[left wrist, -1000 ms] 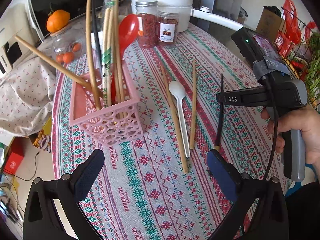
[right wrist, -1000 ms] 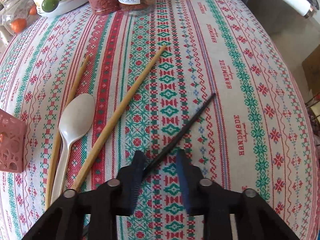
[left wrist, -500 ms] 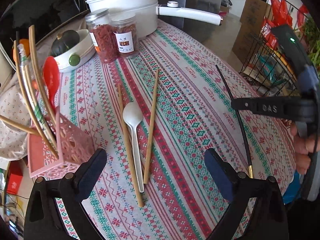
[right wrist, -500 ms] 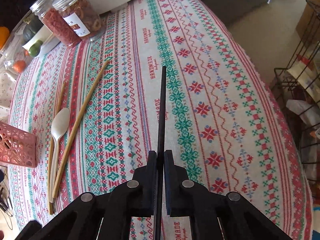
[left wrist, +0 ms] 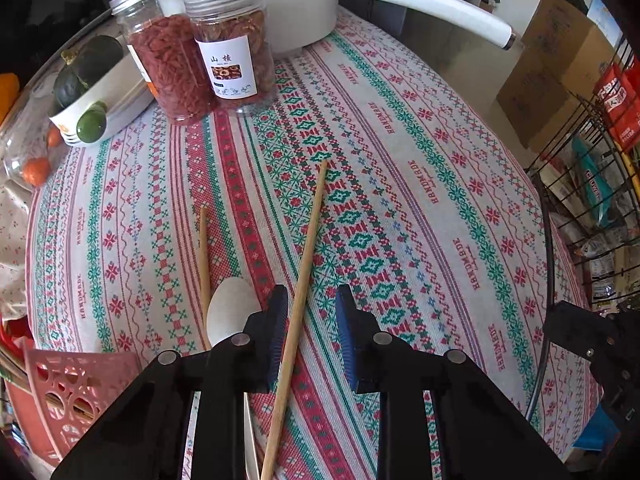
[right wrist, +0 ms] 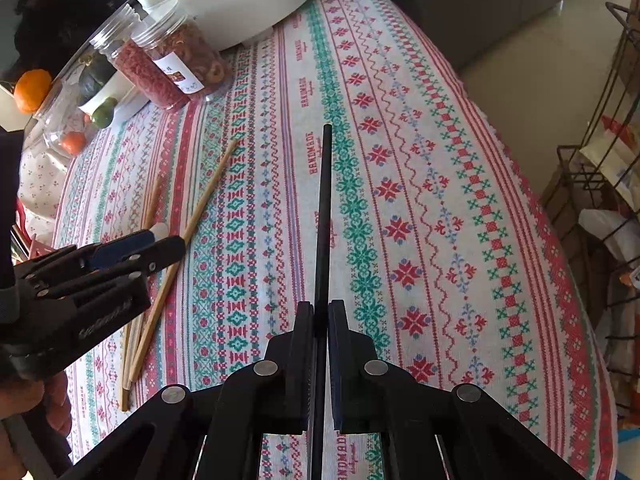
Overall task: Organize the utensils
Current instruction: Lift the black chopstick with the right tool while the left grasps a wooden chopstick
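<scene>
With the black chopstick pinched in the right gripper above the cloth, the wooden chopstick between the left gripper's half-open fingers could be rolled left into the nearby spoon if closed on off-centre.

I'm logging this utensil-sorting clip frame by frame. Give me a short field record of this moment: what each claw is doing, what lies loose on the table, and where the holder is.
left claw: open, lowered around a wooden chopstick, not closed on it
right claw: shut on black chopstick, held above the tablecloth
loose on table: second wooden chopstick; white spoon between the two wooden ones
pink basket: lower left edge of left view, chopsticks inside
background: two jars, white pot
</scene>
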`<move>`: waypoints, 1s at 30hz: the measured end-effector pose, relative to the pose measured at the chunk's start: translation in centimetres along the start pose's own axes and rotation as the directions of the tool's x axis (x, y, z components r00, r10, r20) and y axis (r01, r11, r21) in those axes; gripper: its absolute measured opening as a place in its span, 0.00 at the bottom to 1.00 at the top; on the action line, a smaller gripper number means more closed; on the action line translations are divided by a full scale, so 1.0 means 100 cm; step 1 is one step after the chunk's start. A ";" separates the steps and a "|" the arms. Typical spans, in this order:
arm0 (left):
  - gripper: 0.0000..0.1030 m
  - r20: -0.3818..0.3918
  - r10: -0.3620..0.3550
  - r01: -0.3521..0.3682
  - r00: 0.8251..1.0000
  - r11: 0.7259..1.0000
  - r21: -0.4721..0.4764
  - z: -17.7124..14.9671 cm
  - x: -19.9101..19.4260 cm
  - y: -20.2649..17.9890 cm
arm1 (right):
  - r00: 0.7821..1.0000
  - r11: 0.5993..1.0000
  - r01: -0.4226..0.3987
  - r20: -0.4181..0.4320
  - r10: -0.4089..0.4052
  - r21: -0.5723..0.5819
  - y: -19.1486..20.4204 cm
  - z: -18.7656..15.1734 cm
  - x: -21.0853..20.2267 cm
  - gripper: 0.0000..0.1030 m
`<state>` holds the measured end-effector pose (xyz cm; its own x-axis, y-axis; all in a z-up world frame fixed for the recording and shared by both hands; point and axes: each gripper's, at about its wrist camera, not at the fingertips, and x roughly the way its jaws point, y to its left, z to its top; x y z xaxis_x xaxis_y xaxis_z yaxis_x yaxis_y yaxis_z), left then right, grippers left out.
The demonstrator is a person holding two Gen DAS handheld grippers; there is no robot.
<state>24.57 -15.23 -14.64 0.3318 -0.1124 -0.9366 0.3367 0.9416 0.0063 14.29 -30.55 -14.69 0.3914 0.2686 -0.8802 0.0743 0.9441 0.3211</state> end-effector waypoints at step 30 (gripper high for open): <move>0.06 0.187 -0.103 0.111 0.977 0.993 -0.031 -0.097 -0.112 0.056 | 0.996 0.998 -0.051 0.077 0.054 -0.045 0.048 -0.024 -0.033 0.04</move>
<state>14.17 -5.64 -7.56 0.4540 -0.2659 -0.8504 0.3434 0.9329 -0.1084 11.14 -26.48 -11.07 0.4638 0.3036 -0.8323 0.0127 0.9371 0.3490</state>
